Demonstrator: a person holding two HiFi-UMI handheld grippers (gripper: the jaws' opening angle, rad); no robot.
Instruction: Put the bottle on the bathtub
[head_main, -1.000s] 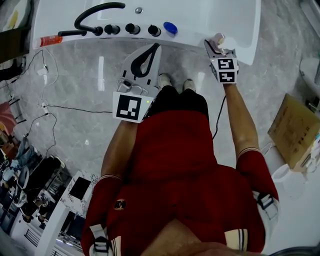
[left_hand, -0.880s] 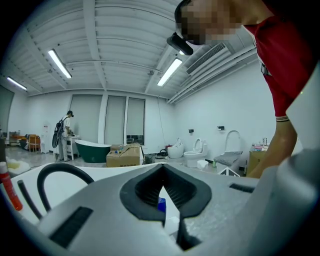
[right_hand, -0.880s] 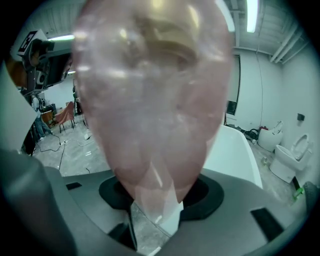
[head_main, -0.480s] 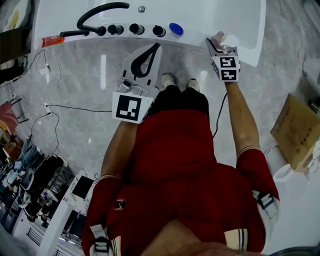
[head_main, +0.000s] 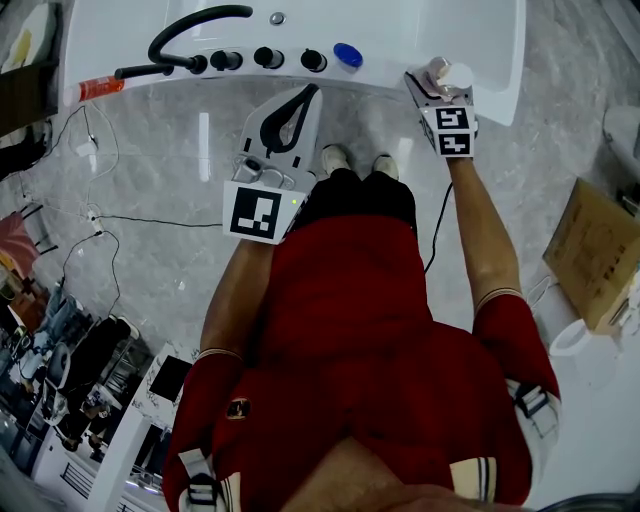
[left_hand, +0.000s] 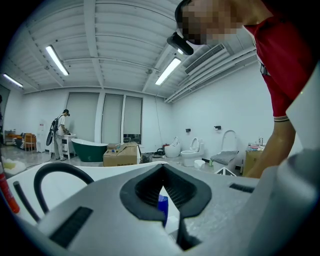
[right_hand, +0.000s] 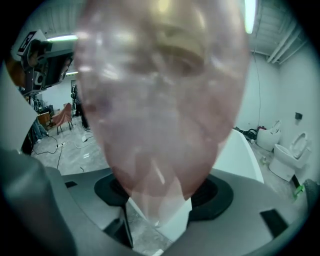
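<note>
A pinkish see-through bottle (head_main: 443, 74) with a white cap is clamped in my right gripper (head_main: 437, 78), which hangs over the near rim of the white bathtub (head_main: 400, 35) toward its right end. In the right gripper view the bottle (right_hand: 160, 100) fills most of the picture, with the tub's rim (right_hand: 242, 155) behind it. My left gripper (head_main: 312, 95) is shut with nothing in it and hovers just short of the tub's rim, near the knobs. Its tips meet in the left gripper view (left_hand: 162, 169).
On the tub's rim sit a black hose faucet (head_main: 195, 22), several black knobs (head_main: 265, 57), a blue cap (head_main: 347, 55) and an orange-and-white tube (head_main: 100, 88). Cables (head_main: 90, 215) lie on the marble floor at left. A cardboard box (head_main: 595, 255) stands at right.
My right gripper has carried the bottle slightly farther over the tub's rim, and its white cap now shows. The left gripper has hardly moved.
</note>
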